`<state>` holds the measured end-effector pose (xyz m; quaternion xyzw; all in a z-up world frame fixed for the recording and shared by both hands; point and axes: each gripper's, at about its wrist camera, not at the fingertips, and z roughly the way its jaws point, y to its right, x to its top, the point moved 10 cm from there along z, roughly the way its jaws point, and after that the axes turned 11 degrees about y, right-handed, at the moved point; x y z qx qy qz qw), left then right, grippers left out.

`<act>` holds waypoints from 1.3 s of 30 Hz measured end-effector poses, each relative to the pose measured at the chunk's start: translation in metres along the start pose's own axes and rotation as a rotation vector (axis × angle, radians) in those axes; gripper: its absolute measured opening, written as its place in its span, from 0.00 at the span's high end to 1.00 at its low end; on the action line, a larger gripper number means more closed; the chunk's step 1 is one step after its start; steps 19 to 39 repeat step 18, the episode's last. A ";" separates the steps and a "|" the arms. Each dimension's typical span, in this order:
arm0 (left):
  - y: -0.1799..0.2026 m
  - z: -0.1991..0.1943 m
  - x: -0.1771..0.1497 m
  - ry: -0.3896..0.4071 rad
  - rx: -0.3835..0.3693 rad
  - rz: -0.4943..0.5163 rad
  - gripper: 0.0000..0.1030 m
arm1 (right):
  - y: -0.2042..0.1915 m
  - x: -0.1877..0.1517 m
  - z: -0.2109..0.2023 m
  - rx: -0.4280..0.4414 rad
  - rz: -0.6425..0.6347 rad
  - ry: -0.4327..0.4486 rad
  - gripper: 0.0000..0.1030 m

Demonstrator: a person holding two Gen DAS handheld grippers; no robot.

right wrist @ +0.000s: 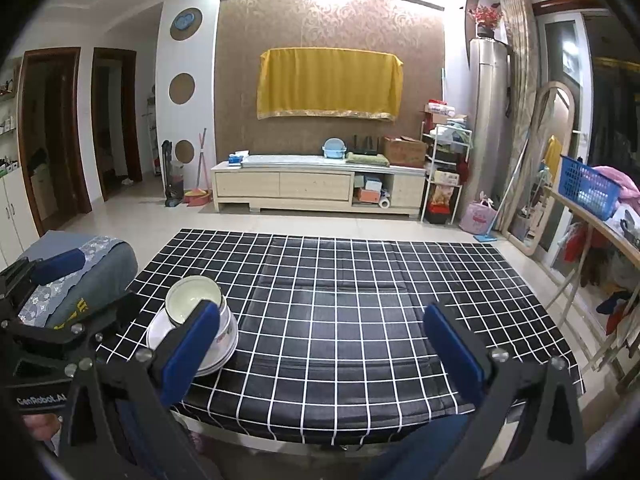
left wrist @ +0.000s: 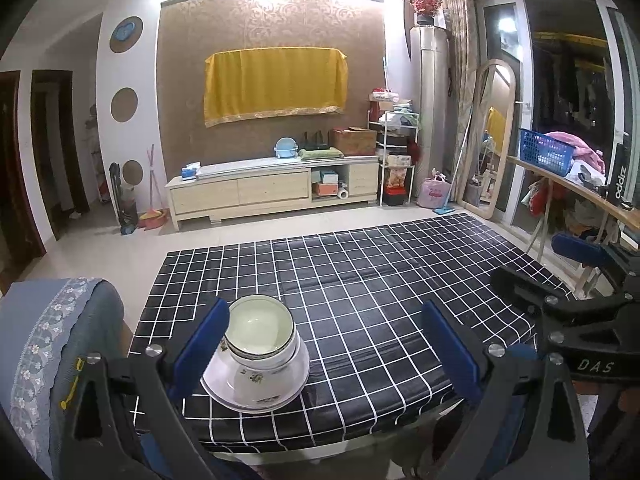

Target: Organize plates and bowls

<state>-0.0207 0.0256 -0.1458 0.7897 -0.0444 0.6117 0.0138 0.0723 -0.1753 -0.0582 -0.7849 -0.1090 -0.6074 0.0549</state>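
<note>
My left gripper: black angular frame; two flat blue rectangular pads; round silver screws at the finger bases; a yellow mark on the left frame. My right gripper: identical black frame, blue pads and silver screws; seen from the left wrist view, its side carries white lettering "DAS".

You see a table under a black grid-pattern cloth, with a grey lace-trimmed cushion at its left edge. Past it, a pale wood TV cabinet stands against the brown wall, a yellow cloth hanging above it. A leaning mirror and a blue basket sit on the right; a broom stands on the left.
</note>
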 end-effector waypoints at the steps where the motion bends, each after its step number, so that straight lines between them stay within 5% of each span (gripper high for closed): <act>1: 0.000 0.000 0.000 0.001 -0.001 0.000 0.07 | 0.000 0.000 0.000 -0.001 -0.003 0.000 0.00; 39: 0.000 -0.001 -0.002 -0.006 0.002 0.000 0.07 | 0.001 -0.003 0.000 -0.003 -0.001 -0.010 0.00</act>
